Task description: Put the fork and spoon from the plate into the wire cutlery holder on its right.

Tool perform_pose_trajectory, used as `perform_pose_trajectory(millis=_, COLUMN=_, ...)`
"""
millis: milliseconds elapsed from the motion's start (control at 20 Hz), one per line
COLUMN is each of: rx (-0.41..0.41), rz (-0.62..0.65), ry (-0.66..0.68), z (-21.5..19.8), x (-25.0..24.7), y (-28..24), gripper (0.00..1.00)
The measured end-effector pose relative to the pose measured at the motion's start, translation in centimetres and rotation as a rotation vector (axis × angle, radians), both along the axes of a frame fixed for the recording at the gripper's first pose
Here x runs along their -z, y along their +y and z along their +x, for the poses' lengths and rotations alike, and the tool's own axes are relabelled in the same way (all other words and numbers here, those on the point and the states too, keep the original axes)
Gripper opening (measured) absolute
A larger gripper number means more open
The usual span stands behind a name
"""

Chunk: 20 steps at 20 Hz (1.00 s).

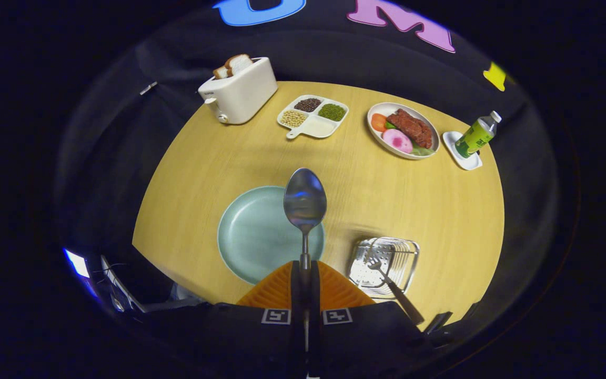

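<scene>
Gripper: your gripper [305, 271] pinches the spoon [305, 202] by its handle, fingers pressed together on it, bowl pointing straight ahead.
Spoon: held aloft over the plate [253, 237], apparently lifted clear for carrying.
Fork: the fork [390, 284] already leans in the wire cutlery holder [387, 260], just right of your fingers.
Plate: bare on the worktop [366, 195].
Next: you likely swing right, tipping the spoon into the holder.
</scene>
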<state>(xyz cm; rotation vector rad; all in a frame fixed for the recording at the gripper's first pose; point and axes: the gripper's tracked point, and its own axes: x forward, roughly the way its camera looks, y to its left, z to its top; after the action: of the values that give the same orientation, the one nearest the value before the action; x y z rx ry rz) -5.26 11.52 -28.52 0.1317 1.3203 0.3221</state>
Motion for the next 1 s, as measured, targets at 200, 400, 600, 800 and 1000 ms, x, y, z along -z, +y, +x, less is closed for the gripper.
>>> perform_pose_trajectory(millis=200, rx=-0.112, rz=-0.069, ry=0.128, z=-2.2, x=-0.3, y=-6.0, gripper=0.07)
perform_pose_trajectory(millis=400, rx=-0.247, rz=-0.146, ry=0.313, z=-4.9, x=1.1, y=-10.3, gripper=0.07)
perform_pose_trajectory(millis=600, rx=-0.357, rz=-0.217, ry=0.496, z=-6.6, x=2.7, y=-12.6, gripper=0.07)
perform_pose_trajectory(millis=800, rx=-0.413, rz=-0.268, ry=0.630, z=-6.0, x=4.1, y=-12.1, gripper=0.07)
perform_pose_trajectory(millis=1000, rx=-0.448, rz=-0.334, ry=0.718, z=-4.3, x=5.1, y=-11.3, gripper=0.07)
